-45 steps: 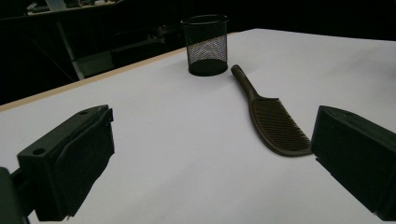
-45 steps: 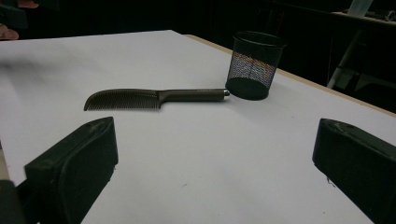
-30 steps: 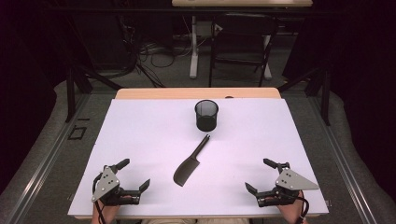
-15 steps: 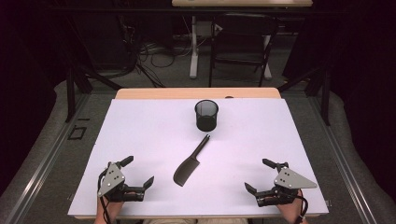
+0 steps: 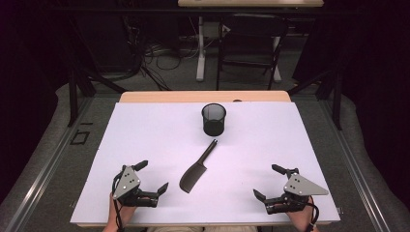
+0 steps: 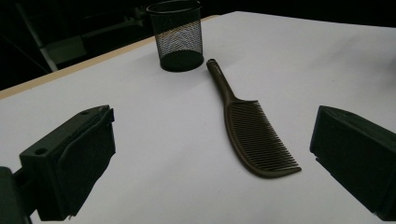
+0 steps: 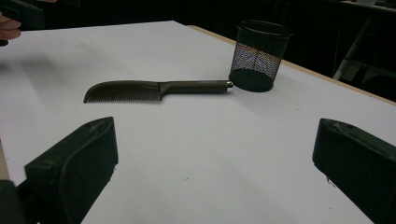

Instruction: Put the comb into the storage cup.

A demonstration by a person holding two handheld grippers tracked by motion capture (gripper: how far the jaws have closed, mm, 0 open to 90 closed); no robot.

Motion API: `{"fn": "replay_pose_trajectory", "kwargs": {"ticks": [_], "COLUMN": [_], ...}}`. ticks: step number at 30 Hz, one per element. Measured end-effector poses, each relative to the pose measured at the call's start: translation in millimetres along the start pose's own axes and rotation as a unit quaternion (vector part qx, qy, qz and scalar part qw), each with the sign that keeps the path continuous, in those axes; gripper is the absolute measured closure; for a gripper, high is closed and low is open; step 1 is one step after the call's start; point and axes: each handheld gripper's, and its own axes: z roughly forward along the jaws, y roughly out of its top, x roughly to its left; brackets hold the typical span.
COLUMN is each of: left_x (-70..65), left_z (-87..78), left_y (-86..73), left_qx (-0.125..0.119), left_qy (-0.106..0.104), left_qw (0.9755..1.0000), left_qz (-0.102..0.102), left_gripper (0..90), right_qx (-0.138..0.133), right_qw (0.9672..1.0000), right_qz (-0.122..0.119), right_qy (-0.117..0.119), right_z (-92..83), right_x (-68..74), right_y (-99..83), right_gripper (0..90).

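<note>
Left claw [image 5: 151, 177] view: comb [image 6: 252, 126] teeth resolved.

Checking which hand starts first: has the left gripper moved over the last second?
Yes. The left gripper has shifted right, toward the comb, which lies where it was; its jaws are open.

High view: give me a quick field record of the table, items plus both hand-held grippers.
surface: white table top
comb: dark comb, lying flat mid-table, handle end toward the cup
cup: black mesh cup, upright, beyond the comb, looks empty
left hand-held gripper: open, near edge, left of comb, apart from it
right hand-held gripper: open, near edge, right of comb, holding nothing
</note>
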Motion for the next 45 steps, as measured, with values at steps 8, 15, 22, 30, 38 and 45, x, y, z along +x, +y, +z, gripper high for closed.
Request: {"fn": "replay_pose_trajectory", "kwargs": {"ticks": [8, 15, 22, 30, 38, 45], "left_x": [-5.6, -12.9, -20.6, -28.1, -35.1, -45.5], "left_z": [13.6, 29.3, 39.7, 49.4, 57.4, 64.1], "left_y": [4.0, 6.5, 7.8, 9.4, 6.9, 4.1], "left_qx": [0.010, 0.026, 0.048, 0.058, 0.079, 0.100], "left_qy": [-0.016, -0.033, -0.045, -0.052, -0.084, -0.119], "left_qw": [0.9998, 0.9991, 0.9977, 0.9967, 0.9931, 0.9875], "left_qz": [0.000, 0.006, 0.016, 0.021, 0.022, 0.028], "left_gripper": [0.2, 0.1, 0.8, 10.5, 47.5, 83.7], "right_qx": [0.002, 0.001, 0.003, 0.008, 0.007, 0.004], "right_qw": [1.0000, 1.0000, 1.0000, 1.0000, 1.0000, 1.0000], "right_qz": [0.000, -0.005, -0.003, -0.003, -0.006, -0.005], "right_qy": [0.003, 0.001, -0.001, 0.001, 0.003, 0.004], "right_z": [1.6, 2.2, 1.3, 2.7, 3.4, 2.0], "right_x": [0.7, 1.8, 0.9, 0.8, 1.1, 1.0], "right_y": [-0.4, 0.8, -0.2, -1.0, -0.5, -1.0], "right_gripper": [0.0, 0.0, 0.0, 0.0, 0.0, 0.0]}}
